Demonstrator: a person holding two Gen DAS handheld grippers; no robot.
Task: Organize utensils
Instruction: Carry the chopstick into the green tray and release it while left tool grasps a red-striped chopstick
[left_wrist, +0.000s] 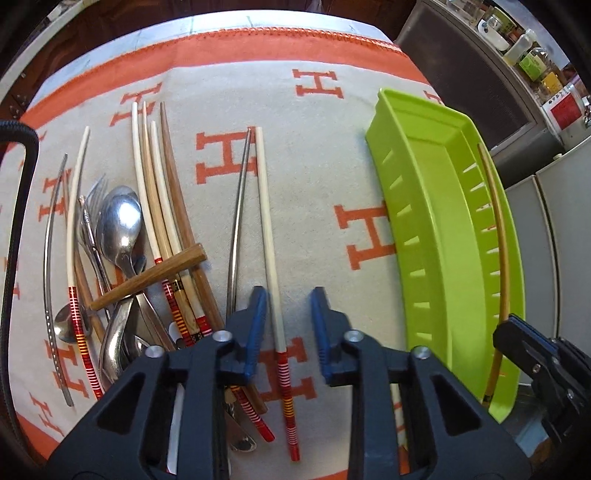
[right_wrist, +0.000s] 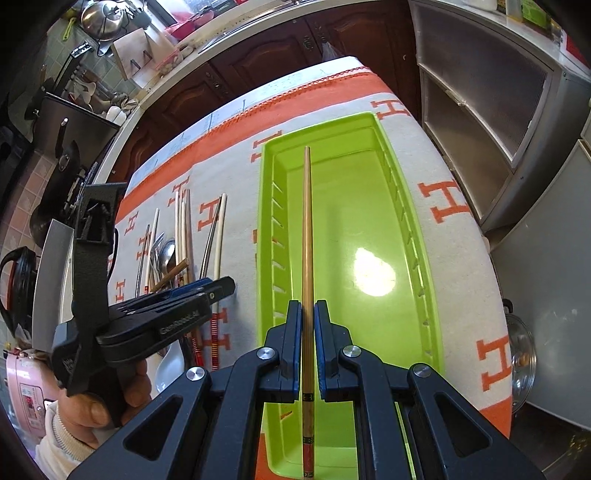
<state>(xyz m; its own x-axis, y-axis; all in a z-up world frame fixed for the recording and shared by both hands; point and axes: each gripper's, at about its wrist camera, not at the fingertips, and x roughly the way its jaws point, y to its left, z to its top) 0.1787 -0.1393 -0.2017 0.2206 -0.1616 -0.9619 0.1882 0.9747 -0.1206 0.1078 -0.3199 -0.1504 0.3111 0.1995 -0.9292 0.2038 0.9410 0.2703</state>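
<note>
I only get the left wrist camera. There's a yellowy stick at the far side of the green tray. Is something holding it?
Observer: Yes. The right tongs are shut on that brown chopstick, which points along the green tray.
Child: Is anything else in the tray?
Observer: No other utensil lies on the part of its floor that shows, only a bright patch of light.
Child: Who's holding my tongs?
Observer: A hand with a white sleeve grips the left tongs from behind.
</note>
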